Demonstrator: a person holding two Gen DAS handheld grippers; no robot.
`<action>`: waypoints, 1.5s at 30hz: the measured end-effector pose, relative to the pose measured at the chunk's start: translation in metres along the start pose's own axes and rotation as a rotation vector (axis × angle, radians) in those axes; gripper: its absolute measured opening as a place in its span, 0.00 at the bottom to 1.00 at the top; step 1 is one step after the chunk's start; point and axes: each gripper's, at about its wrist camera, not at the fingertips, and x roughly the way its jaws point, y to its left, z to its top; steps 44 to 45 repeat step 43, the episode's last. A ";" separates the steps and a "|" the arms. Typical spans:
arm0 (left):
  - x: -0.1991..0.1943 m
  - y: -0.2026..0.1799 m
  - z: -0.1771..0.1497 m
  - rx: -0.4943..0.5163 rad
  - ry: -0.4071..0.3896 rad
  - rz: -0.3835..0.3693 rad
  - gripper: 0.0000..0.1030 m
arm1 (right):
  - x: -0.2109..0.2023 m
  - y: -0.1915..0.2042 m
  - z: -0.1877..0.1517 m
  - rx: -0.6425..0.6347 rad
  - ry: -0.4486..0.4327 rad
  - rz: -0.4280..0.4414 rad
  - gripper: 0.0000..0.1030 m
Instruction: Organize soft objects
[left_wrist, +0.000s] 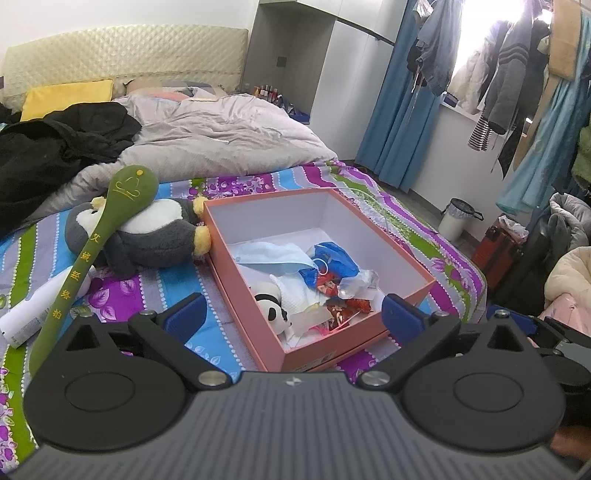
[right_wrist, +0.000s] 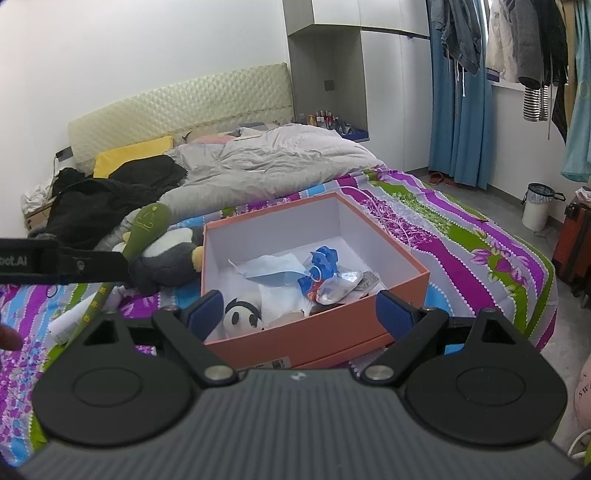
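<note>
1. Tongs on both hands, left tongs (left_wrist: 291, 314) and right tongs (right_wrist: 301, 310), stand released, grasping nothing.
2. Small panda plush toy (left_wrist: 271, 312) lies inside the open pink cardboard box (left_wrist: 332, 352) on the bed.
3. Grey penguin plush (left_wrist: 147, 240) lies just beside the box.

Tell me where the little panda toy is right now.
The panda toy lies inside the pink box, at its near left corner, beside the white cloth.

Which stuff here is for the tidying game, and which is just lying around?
For the job:
- pink box
- penguin plush
- small panda plush
- green massage hammer

Just lying about:
- grey duvet
- black coat
- white bin
</note>
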 end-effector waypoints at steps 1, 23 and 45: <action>0.000 0.000 0.000 -0.002 0.001 0.001 0.99 | 0.000 0.000 0.000 0.001 0.002 0.000 0.88; 0.004 -0.006 -0.001 0.011 0.013 0.013 0.99 | 0.001 -0.004 -0.003 0.014 0.012 -0.003 0.88; 0.000 -0.006 0.001 0.009 0.004 0.013 0.99 | 0.001 -0.004 -0.002 0.012 0.013 0.004 0.88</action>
